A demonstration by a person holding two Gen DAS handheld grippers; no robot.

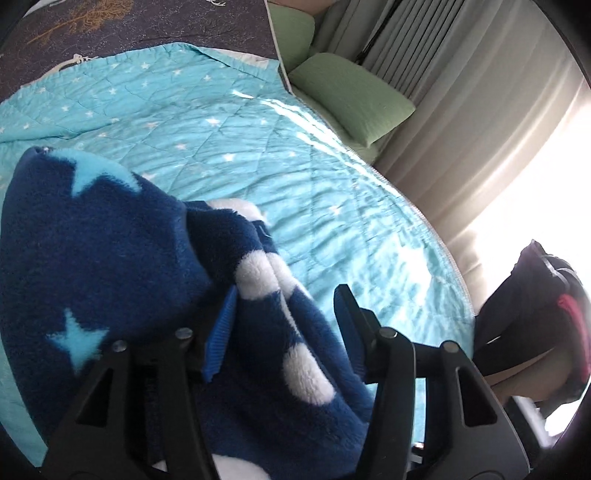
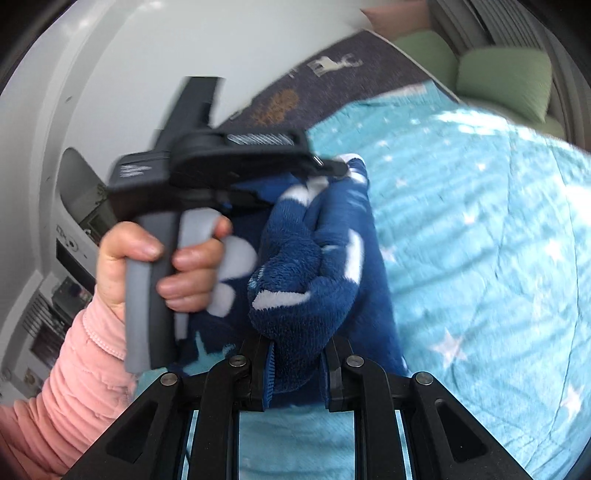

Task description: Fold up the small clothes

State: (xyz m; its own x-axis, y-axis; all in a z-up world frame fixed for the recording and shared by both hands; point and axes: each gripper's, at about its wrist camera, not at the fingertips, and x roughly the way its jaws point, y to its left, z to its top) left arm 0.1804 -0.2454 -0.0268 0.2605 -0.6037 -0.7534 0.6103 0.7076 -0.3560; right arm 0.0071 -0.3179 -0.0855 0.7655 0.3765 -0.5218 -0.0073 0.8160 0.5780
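A navy fleece garment [image 1: 122,266] with light blue stars and white spots hangs bunched above a turquoise star quilt [image 1: 258,140]. In the left wrist view my left gripper [image 1: 286,317] has fleece between its jaws, which stand fairly wide apart; the fabric drapes over the left finger. In the right wrist view my right gripper [image 2: 297,373] is shut on a thick fold of the same garment [image 2: 306,280]. The left gripper's body [image 2: 221,162] shows there, held by a hand [image 2: 155,258], its tip at the garment's far edge.
The quilt covers a bed [image 2: 480,258]. A dark patterned cover [image 1: 147,29] lies at the bed's head. Green pillows [image 1: 351,96] sit at the far right beside pale curtains [image 1: 461,129]. A dark bag [image 1: 535,325] stands off the bed's right edge. A white wall [image 2: 147,55] is on the left.
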